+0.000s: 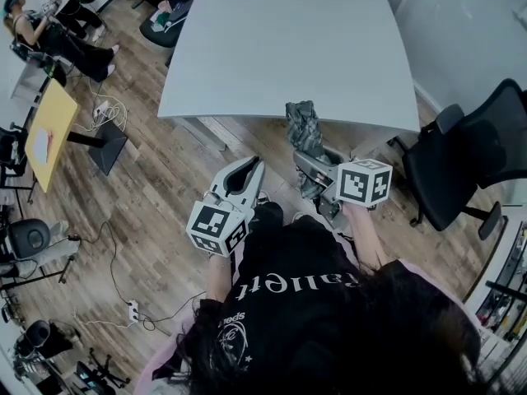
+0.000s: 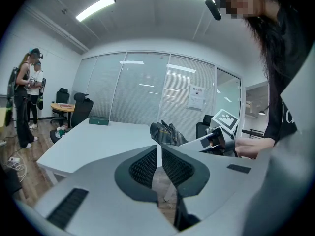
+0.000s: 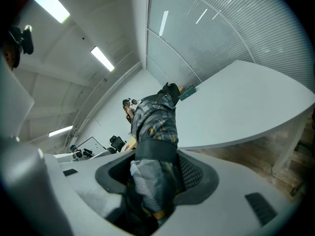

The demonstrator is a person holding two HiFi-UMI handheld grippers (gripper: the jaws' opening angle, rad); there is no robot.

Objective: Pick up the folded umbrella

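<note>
Two hand-held grippers show in the head view. The right hand-held gripper (image 1: 311,169) pinches the folded umbrella (image 1: 303,128). Its long axis runs from the jaws toward 12 o'clock and ends near the edge of the counter (image 1: 288,48). The left hand-held gripper (image 1: 249,167) is at 9 o'clock from it, apart. The left gripper view shows its own jaws pressed almost together on nothing, with the umbrella at 1 o'clock. Only the right gripper view shows the pads squeezing the umbrella just below its dark strap (image 3: 156,151). I judge the umbrella is already lifted.
</note>
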